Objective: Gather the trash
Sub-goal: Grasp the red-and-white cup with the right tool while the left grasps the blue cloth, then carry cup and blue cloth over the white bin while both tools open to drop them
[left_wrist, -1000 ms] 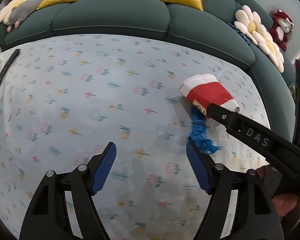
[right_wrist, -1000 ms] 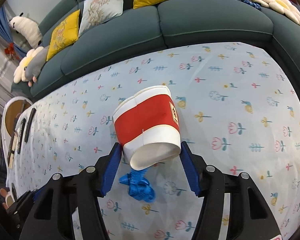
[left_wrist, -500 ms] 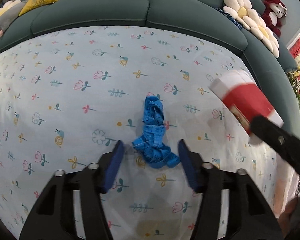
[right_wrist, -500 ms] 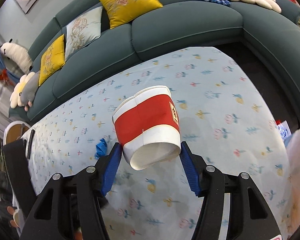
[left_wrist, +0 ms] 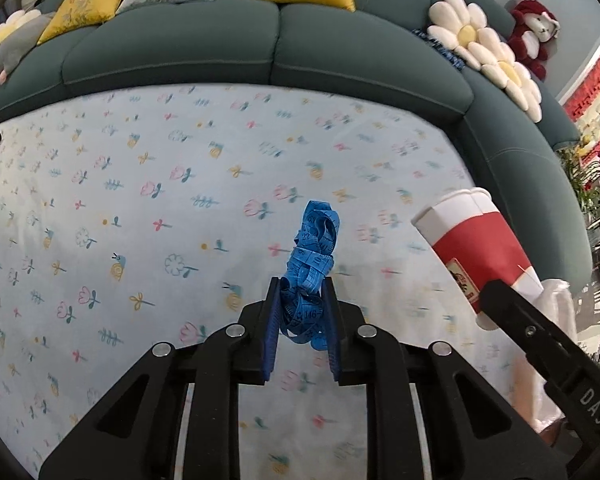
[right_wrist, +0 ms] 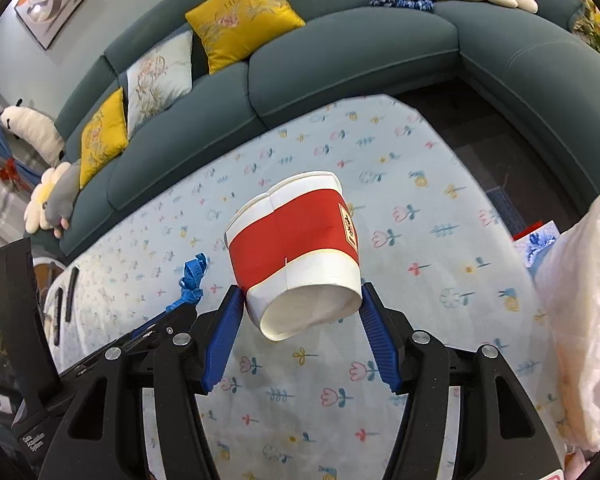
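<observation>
The left gripper (left_wrist: 302,322) jaws are closing on the soft, floppy blue tape (left_wrist: 310,268), while the right gripper (right_wrist: 302,320) holds the light paper cup (right_wrist: 294,248).

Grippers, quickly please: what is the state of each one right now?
Left gripper: jaws closing on the blue measuring tape between them.
Right gripper: holding the red and white paper cup.

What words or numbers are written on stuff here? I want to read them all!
"DAS": on the right tool's black arm.
"146", "10", "22": on the blue tape in the left tool.
Cup label: too blurred to read.
White print on the left tool's body, seen from the right wrist: too small to read.
</observation>
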`<state>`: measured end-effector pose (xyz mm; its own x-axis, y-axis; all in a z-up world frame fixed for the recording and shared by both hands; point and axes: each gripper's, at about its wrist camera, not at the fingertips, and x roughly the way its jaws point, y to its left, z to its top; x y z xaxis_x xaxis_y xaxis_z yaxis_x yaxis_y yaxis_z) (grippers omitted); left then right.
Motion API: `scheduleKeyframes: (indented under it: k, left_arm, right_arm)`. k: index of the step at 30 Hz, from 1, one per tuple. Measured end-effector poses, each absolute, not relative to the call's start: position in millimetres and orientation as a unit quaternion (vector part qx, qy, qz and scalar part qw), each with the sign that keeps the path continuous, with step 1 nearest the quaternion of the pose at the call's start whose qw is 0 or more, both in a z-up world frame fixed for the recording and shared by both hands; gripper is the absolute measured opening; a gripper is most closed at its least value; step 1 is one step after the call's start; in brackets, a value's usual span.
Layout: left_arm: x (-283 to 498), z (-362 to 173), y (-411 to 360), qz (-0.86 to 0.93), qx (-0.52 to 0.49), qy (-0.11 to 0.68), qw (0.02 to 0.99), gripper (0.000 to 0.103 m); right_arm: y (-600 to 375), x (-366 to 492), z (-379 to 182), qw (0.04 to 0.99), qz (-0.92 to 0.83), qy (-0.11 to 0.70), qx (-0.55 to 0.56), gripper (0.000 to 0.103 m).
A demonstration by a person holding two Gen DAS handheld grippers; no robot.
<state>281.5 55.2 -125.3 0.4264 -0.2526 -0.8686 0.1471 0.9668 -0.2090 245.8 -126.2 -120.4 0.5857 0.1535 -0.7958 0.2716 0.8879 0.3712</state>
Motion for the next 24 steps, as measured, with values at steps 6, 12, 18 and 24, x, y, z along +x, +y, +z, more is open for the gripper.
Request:
scheduleKeyframes:
  k: [6,12,18,24]
  left_arm:
    - [257.0,-76.3,26.0,-0.143,-0.045,0.491,0.858,0.019]
    - [225.6,-31.9,-7.0,-0.171,-0.038,0.461,0.870,0.019]
    - [191.8,-0.2,-44.9,-0.206,-0.033,0.441,0.873,0.019]
    - [155.5,16.3,-89.0,-0.243,-0.013,0.428,0.870,0.019]
  right_arm:
    - [-145.0,220.0,-79.3,0.876,-0.039,0.416,0.242,0.057]
    - [-171.3,183.2,-30.5,0.895,-0.050,0.373,0.240,0.057]
    - [-206.4,140.7,5.7,0.909,-0.068,0.336,0.237,0.057]
    - [-243.7,96.3,22.5,0.915,-0.096,0.310,0.240,0.057]
